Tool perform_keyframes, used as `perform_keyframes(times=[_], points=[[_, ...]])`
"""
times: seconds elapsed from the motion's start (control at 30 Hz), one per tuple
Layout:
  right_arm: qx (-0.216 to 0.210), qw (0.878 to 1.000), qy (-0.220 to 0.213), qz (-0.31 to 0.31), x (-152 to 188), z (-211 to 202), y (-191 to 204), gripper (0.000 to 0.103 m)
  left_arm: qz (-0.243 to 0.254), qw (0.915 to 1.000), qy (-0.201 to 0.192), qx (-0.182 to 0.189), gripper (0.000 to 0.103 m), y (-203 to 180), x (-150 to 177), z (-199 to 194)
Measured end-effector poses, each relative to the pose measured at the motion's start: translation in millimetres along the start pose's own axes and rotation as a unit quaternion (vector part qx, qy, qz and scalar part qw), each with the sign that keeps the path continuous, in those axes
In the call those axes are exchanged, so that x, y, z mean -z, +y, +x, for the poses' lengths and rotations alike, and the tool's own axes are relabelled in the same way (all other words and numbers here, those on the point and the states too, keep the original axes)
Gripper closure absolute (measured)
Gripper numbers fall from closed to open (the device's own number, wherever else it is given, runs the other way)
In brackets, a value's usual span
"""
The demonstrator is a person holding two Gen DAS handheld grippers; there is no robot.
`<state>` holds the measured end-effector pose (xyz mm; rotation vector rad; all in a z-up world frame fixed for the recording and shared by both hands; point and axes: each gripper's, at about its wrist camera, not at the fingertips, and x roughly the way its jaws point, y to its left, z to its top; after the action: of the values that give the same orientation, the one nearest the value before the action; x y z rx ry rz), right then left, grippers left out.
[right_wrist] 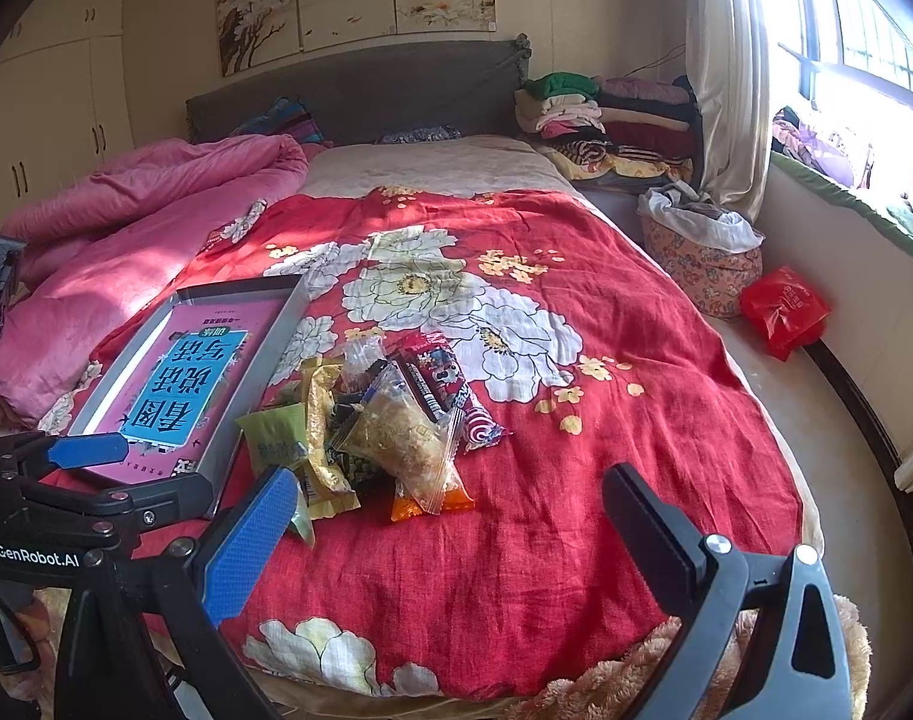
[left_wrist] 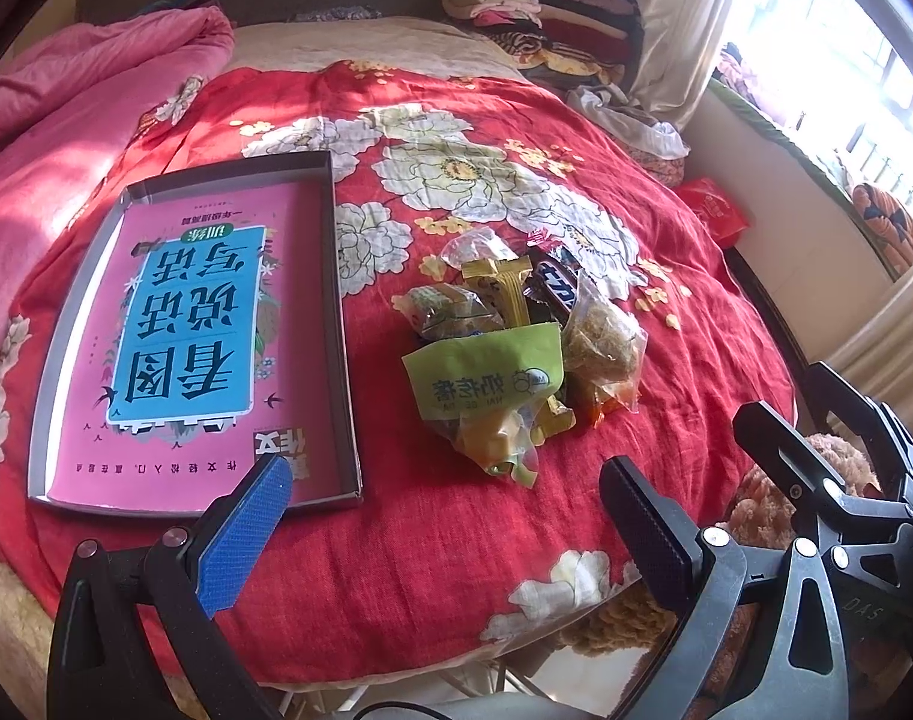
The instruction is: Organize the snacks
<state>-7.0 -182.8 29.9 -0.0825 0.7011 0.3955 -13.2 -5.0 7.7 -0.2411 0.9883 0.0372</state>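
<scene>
Snack pile [left_wrist: 504, 348] on a red flowered bedspread [left_wrist: 456, 540], lying just right of a shallow grey box lid [left_wrist: 342, 324] and apart from it. Much of the pile is hard to separate: the wrappers overlap, so only the top ones read clearly, and the pieces beneath show as edges and corners. On top lie a green packet [left_wrist: 486, 369] with printed characters, a clear crinkled bag of pale crumbly pieces [right_wrist: 399, 435], a gold twisted wrapper [left_wrist: 504, 288], a dark glossy bar [left_wrist: 555, 288] and, in the right wrist view, a small red-and-white striped sweet [right_wrist: 483, 426] at the pile's far right edge. The box lid is rectangular with low upright walls; a pink book [left_wrist: 186, 348] with a blue title panel fills its floor, its print upside down from both cameras, and its near corner is covered by a gripper finger in each view. The left gripper [left_wrist: 450, 534] hovers over bare cloth in front of the pile, jaws wide apart and holding nothing; one finger carries a blue dimpled pad [left_wrist: 246, 534], the other a black ribbed one. The right gripper [right_wrist: 450, 531] is likewise spread open and empty, near the pile's front edge. A fuzzy tan blanket [right_wrist: 636, 678] is cut off along the bottom. A rumpled pink quilt [right_wrist: 150, 216] lies to the left, and the window is blown out to white.
</scene>
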Motion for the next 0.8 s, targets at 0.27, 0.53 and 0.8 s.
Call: perform_keyframes(times=[0.27,0.53,0.8], points=[[0.0,1.0,0.0,0.001,-0.3,-0.3,-1.1,0.0,0.001,1.0,0.0,0.001,0.001,0.4,0.4,-0.4],[0.0,1.0,0.0,0.001,-0.1,0.0,-0.8,0.0,0.001,1.0,-0.002,0.001,0.001,-1.1,0.7,-0.3],[0.0,1.0,0.0,0.001,-0.2,-0.4,-1.2,0.0,0.003,1.0,0.0,0.002,0.001,-1.4,-0.2,1.3]])
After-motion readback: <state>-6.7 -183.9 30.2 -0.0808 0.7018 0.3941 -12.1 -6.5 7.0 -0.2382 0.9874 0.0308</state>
